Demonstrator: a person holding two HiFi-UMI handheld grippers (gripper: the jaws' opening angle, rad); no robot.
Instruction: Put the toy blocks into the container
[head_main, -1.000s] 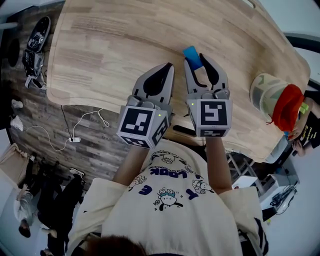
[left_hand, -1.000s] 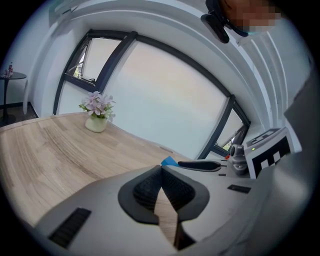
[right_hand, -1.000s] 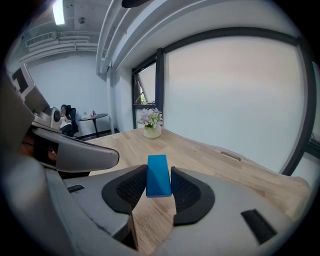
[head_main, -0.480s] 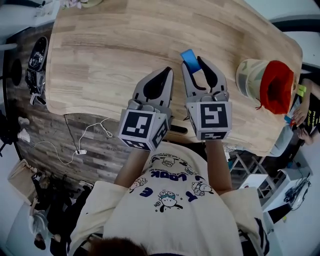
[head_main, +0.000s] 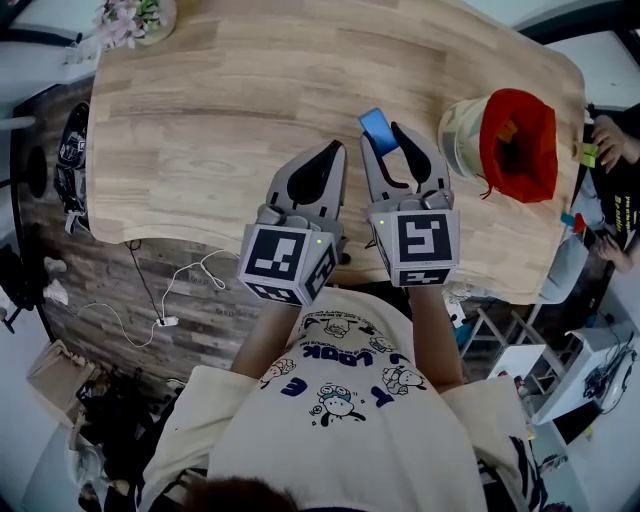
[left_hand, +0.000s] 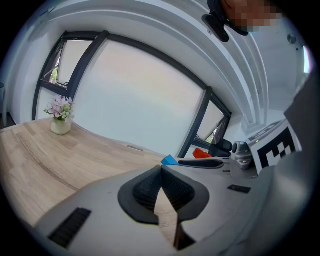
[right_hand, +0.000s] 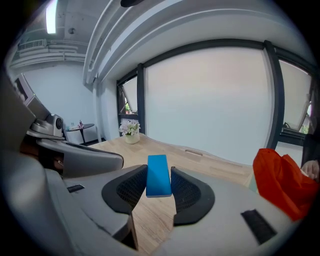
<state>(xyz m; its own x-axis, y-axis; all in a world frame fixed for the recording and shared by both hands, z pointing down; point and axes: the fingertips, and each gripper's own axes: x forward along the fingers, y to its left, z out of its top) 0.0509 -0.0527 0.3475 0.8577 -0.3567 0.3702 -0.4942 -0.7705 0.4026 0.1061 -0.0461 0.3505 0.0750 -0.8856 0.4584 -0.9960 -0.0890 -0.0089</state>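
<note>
Drawn nearer since a second ago, the red-lined container (head_main: 457, 140) stands on the counter (head_main: 200, 120) beside the right claw (head_main: 385, 135), which pinches a blue block (head_main: 378, 125). Left claw (head_main: 334, 150) is closed, empty. Shirt (head_main: 340, 400) reads "LOOK".

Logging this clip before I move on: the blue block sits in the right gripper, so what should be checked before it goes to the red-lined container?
1. Grip on the blue block: ok, the right gripper clamps both its sides.
2. Container mouth open and facing up: ok.
3. Right gripper above the container: not ok, it is beside it, over the table.
4. Left gripper out of the path: ok, shut, empty, on the side away from the container.
5. Room inside the container: cannot tell, its inside is dark.
</note>
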